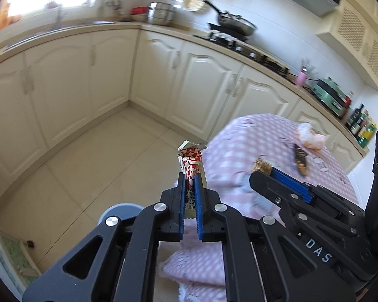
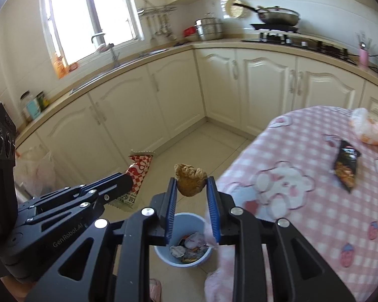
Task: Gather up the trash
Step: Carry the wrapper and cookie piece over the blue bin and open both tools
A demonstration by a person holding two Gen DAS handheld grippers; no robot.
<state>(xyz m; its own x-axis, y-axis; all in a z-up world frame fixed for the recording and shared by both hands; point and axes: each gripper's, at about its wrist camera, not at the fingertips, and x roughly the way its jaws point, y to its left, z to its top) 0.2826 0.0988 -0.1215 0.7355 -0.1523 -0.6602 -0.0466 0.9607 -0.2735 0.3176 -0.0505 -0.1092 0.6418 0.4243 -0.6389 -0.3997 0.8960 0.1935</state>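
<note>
L-shaped run of cream panelled base cabinets (image 2: 179, 93) under a beige countertop (image 2: 138, 58), standing on a pale tiled floor (image 1: 93, 156). Bright daylight enters through the window (image 2: 88, 12) above the sink; a gas hob (image 2: 300, 41) carries a wok. A table covered with a pink checked tablecloth (image 2: 315, 201) stands in the foreground.

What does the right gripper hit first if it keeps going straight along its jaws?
Probably nothing close. The right gripper, shut on a brown food scrap, points over open floor toward the corner cabinets. The blue bin lies below that line. Depth is uncertain.

Glossy foil wrapper (image 1: 191, 166), matt cloth tablecloth (image 2: 315, 201), smooth plastic bin (image 2: 182, 241), shiny metal wok (image 2: 277, 15)
</note>
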